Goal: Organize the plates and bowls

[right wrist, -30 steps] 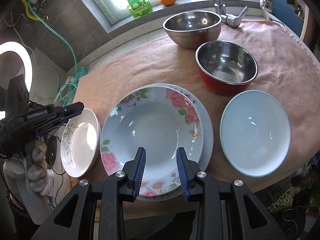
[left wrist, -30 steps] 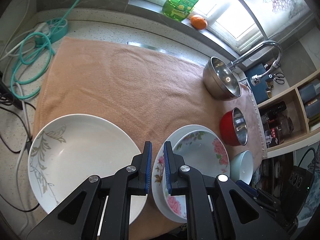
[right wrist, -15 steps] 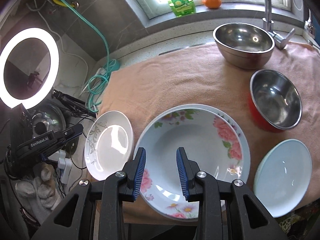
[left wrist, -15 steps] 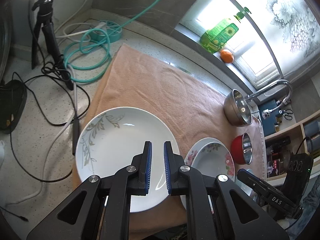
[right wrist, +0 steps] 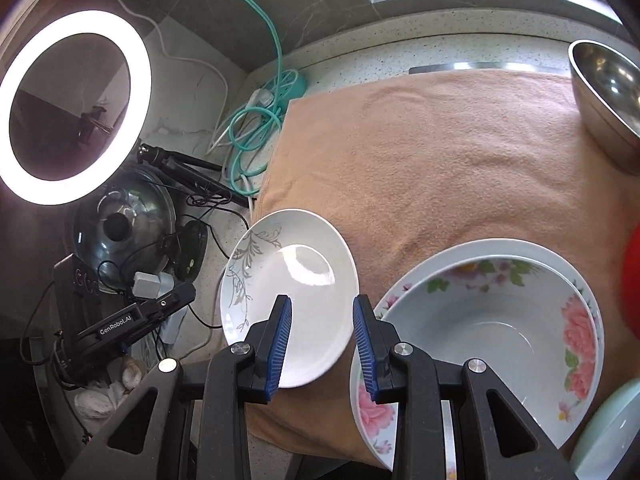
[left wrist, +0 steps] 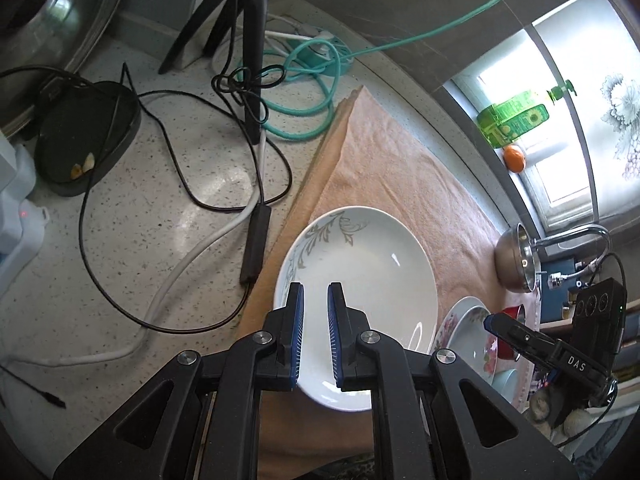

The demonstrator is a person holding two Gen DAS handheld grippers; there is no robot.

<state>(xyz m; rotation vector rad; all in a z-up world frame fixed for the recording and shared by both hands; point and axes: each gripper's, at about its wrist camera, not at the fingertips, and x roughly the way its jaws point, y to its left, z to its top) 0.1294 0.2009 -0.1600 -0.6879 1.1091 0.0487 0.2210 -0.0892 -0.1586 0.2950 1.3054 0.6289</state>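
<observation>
Left gripper (left wrist: 314,334) pinched shut, holding nothing, up over the white plate (left wrist: 360,276); right gripper (right wrist: 322,344) partly open, empty too; plate alone at the towel (right wrist: 420,140) edge, probably next for stacking on the flower plates (right wrist: 492,332) beside it.

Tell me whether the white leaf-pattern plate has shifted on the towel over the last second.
No. The white leaf-pattern plate sits at the same left edge of the peach towel, beside the floral bowl as before; only the cameras swung left.
</observation>
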